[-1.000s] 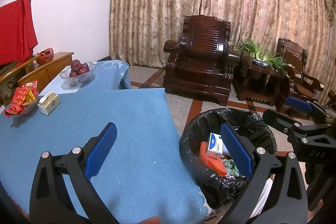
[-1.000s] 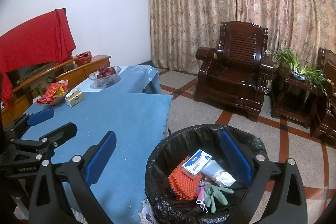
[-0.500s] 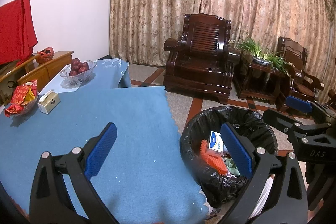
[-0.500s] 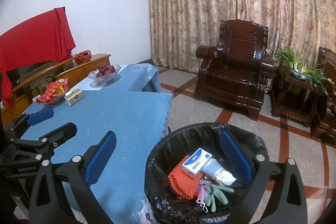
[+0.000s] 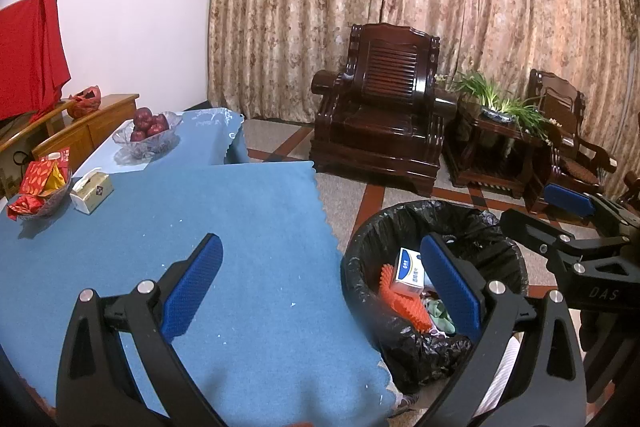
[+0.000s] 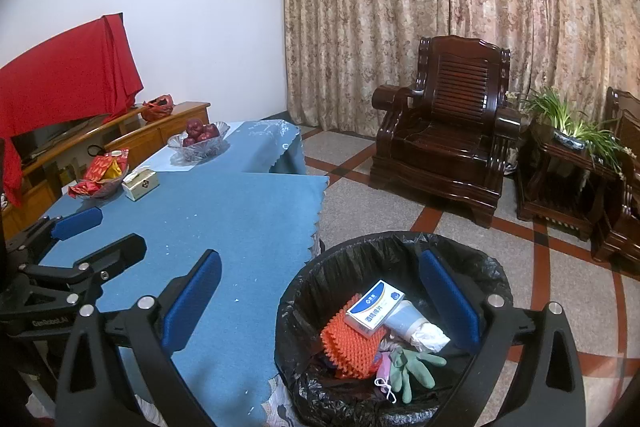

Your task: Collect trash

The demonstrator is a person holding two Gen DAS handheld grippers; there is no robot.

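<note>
Both claws wide open, nothing held. Left gripper (image 5: 320,283) straddling the blue tablecloth (image 5: 168,227) edge and the bin rim; right gripper (image 6: 320,295) just over the bin. Trash bin (image 6: 496,275) right beside the table: white box (image 6: 374,307), orange spiky mat (image 6: 348,345), green glove (image 6: 412,367), tube (image 6: 412,325) all inside.

White plain wall (image 6: 200,7) left. Beige patterned floor-length curtains (image 6: 460,7) across back. Dark carved wooden armchair (image 6: 444,123) before curtains, on speckled stone floor with red-brown bands (image 6: 360,195). Light wooden sideboard (image 6: 160,131) along wall.
</note>
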